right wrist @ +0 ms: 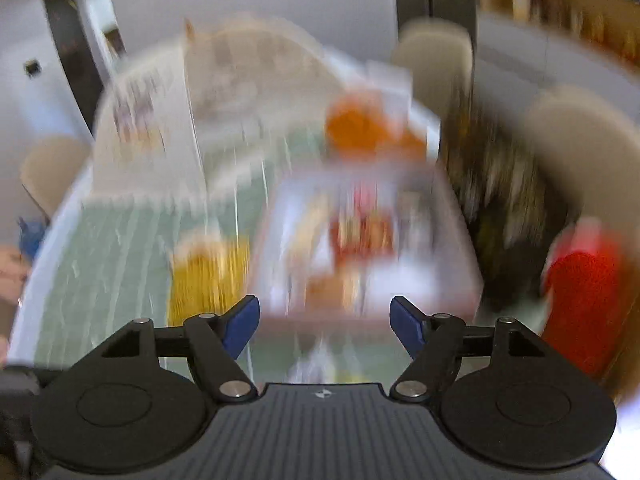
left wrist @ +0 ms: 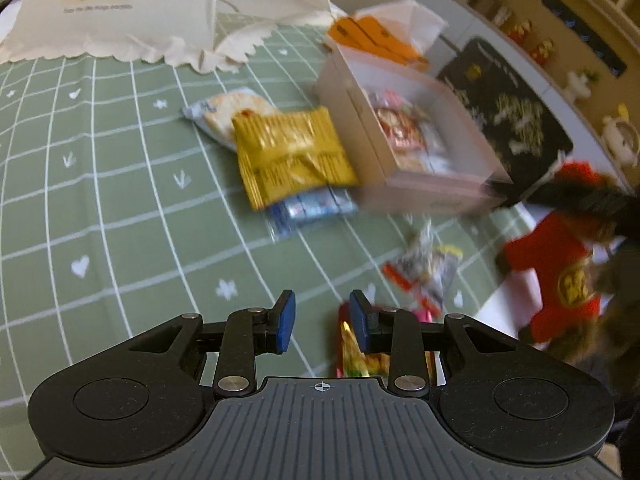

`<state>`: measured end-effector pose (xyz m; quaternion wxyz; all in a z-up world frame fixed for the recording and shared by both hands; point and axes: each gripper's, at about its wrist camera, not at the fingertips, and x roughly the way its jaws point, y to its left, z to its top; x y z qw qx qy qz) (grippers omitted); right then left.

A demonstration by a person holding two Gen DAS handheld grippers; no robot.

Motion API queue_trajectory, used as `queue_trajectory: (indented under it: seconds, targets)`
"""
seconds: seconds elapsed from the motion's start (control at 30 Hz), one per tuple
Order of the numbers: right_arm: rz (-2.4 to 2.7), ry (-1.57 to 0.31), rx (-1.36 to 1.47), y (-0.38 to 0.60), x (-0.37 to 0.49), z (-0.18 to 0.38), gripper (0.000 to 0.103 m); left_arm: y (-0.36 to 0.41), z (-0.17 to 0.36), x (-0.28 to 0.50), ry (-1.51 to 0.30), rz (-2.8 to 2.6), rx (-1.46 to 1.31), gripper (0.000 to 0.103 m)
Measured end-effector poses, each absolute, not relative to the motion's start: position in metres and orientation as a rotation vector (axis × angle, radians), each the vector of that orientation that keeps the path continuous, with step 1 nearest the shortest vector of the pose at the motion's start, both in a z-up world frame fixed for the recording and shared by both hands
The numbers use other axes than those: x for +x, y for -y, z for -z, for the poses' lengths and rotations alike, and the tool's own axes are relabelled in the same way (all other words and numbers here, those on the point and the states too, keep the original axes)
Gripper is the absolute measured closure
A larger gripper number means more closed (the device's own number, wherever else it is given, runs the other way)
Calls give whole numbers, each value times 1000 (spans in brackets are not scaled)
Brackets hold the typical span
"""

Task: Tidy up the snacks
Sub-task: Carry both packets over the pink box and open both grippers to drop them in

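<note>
Left tongs (left wrist: 322,322): jaws narrow but apart, nothing between the blue pads; they hang over the green checked cloth of the bench (left wrist: 100,184).
Red and gold packet (left wrist: 354,346): lies on the cloth just behind the right-hand pad of the left tongs, partly hidden by it; whether pad and packet touch cannot be told.
Silver and orange wrapper (left wrist: 424,272): on the cloth a little beyond the left tongs and to their right, apart from the pads.
Yellow packet (left wrist: 290,156): well ahead of the left tongs, lying over a blue and white packet (left wrist: 308,208) and against the side of the white box (left wrist: 404,188).
Pale round-cracker packet (left wrist: 228,114): behind the yellow one, partly under it.
White box: open-topped, with snacks inside; an orange carton (left wrist: 376,42) stands behind it.
Paper bag (left wrist: 120,8): at the far edge of the bench.
Red plush toy (left wrist: 556,276): at the right edge.
Right tongs (right wrist: 325,326): jaws wide, nothing gripped; the view is heavily blurred, with the white box straight ahead beyond the tips and the yellow packet to their left.
</note>
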<state>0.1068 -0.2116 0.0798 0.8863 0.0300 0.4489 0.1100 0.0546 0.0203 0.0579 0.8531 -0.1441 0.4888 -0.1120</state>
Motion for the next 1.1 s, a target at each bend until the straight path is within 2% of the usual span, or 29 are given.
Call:
queue_trajectory:
  seconds: [0.23, 0.27, 0.33, 0.4, 0.47, 0.6, 0.8, 0.83, 0.87, 0.9, 0.93, 1.1]
  targets:
    - [-66, -1077, 324, 201, 110, -17, 28, 0, -52, 48, -1072, 263, -236, 69]
    - [-74, -1050, 296, 196, 108, -17, 24, 2, -52, 47, -1075, 266, -225, 69]
    - [-84, -1044, 203, 183, 108, -16, 25, 6, -52, 46, -1081, 278, -212, 69]
    - [-101, -1029, 120, 177, 101, -16, 36, 7, -52, 47, -1086, 284, -205, 69]
    - [-130, -1019, 75, 178, 93, -19, 42, 6, -52, 47, -1088, 284, -208, 69]
    - [-149, -971, 36, 199, 82, -48, 47, 2, -50, 48, -1088, 271, -229, 69]
    - [-169, -683, 42, 215, 108, -148, 47, -3, -50, 50, -1091, 268, -252, 69]
    - [-150, -627, 39, 216, 117, -161, 47, -4, -50, 51, -1090, 268, -255, 69]
    - [-121, -580, 33, 217, 128, -170, 42, -6, -50, 53, -1088, 270, -259, 69]
    - [-83, -559, 23, 218, 140, -176, 26, -7, -51, 55, -1084, 274, -265, 69]
    - [-50, -557, 18, 219, 150, -178, 20, -10, -51, 58, -1076, 278, -273, 69]
    - [-124, -630, 57, 228, 138, -152, 20, -28, -61, 85, -965, 274, -302, 69]
